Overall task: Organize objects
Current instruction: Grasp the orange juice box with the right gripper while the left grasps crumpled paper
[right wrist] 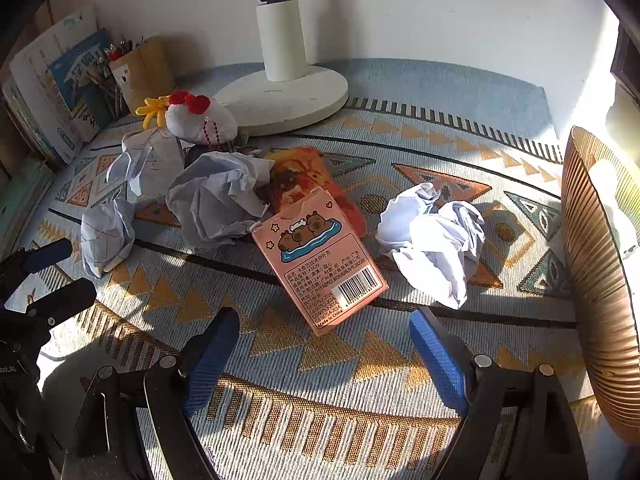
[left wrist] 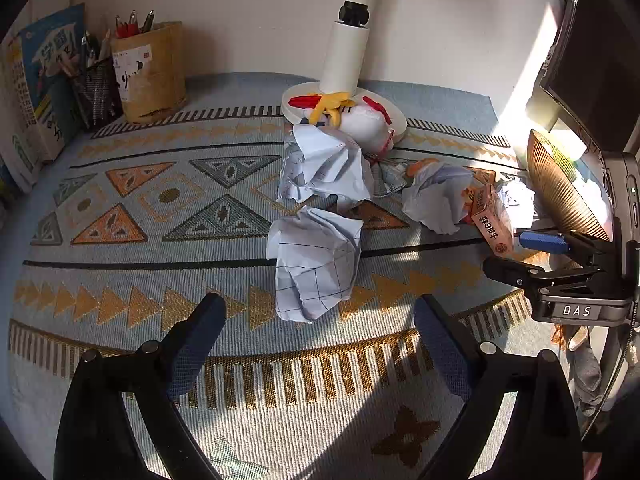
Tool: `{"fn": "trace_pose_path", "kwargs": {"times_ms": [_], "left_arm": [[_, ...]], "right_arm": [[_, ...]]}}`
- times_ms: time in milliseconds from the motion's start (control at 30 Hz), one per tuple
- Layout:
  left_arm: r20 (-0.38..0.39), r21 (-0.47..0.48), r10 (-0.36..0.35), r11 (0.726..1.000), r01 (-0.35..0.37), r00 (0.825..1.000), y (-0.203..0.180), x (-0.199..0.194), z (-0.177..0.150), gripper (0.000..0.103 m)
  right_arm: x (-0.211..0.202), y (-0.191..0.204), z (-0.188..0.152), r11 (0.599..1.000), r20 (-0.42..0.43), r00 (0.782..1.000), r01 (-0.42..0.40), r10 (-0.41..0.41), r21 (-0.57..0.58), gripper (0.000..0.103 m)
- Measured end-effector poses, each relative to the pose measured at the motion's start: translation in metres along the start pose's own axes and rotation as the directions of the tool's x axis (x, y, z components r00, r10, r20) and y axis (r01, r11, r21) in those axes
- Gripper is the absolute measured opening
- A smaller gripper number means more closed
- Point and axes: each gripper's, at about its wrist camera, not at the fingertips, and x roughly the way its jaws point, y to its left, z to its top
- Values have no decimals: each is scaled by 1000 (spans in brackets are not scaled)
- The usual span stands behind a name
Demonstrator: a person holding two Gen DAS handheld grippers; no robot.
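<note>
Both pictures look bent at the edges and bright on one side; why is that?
Left wrist view: fisheye lens curves the mat; sun glares on the wall at right, gripper in shadow. Right wrist view: same bending; sunlight whitens the right paper ball, and the gripper casts a dark shadow below.

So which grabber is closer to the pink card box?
Right. The right gripper is open just in front of the pink card box; the left gripper faces a crumpled paper ball, farther away.
</note>
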Motion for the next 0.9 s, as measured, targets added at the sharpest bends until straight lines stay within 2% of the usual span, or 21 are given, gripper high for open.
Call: {"fn": "trace_pose_path", "kwargs": {"times_ms": [67, 100, 200, 233, 267, 300, 367, 400, 467, 567, 633, 700, 767, 867, 900], "left_arm": [[3, 4, 36, 999, -36, 999, 1, 9, 5, 95], [-14, 7, 22, 1000, -22, 1000, 2, 15, 7, 95], [-37, 1, 12, 1000, -12, 999, -1, 27, 13, 93], [-31, 4, 18, 1000, -18, 999, -3, 27, 14, 92], [-27, 6, 21, 1000, -21, 999, -4, 27, 14, 88], [-30, 7, 22, 1000, -22, 999, -5, 28, 15, 79], [-22, 23, 43, 999, -42, 999, -9, 29, 15, 73], [-17, 36, 51, 998, -51, 999, -11, 28, 14, 60], [-6, 55, 64, 996, -64, 998, -17, 25, 12, 50], [7, 27, 54, 998, -54, 999, -18, 14, 7, 48], [22, -7, -15, 1000, 15, 1000, -20, 2, 2, 48], [33, -11, -57, 998, 57, 998, -31, -10, -6, 48], [15, 8, -84, 996, 84, 996, -50, -13, -15, 48], [-1, 47, -94, 994, 94, 996, -74, -10, -29, 48], [-2, 49, -90, 995, 90, 996, -77, -9, -33, 48]], "right_arm": [[1, 3, 5, 999, 40, 999, 32, -30, -40, 86], [3, 4, 7, 998, 52, 997, 51, -48, -45, 86], [8, 3, 14, 999, 66, 997, 37, -35, -39, 85], [7, 3, 15, 999, 70, 997, 28, -26, -38, 81], [5, 3, 14, 999, 78, 997, 14, -10, -40, 67], [3, 4, 13, 999, 85, 996, 16, -13, -44, 58], [1, 7, 10, 998, 97, 994, 50, -45, -45, 51], [-2, 7, 8, 998, 97, 994, 56, -52, -31, 48], [-10, 4, 1, 999, 87, 996, 33, -35, 31, 46], [-24, -6, -12, 982, 60, 997, -54, 44, 180, 45], [-33, -11, -26, 955, 39, 995, -99, 92, 281, 45], [-41, -12, -43, 937, 24, 994, -105, 103, 333, 45], [-49, -5, -56, 944, 35, 997, -74, 66, 322, 45], [-54, 10, -68, 978, 111, 993, 11, -34, 208, 47], [-52, 11, -70, 979, 93, 996, -6, -14, 203, 47]]}}
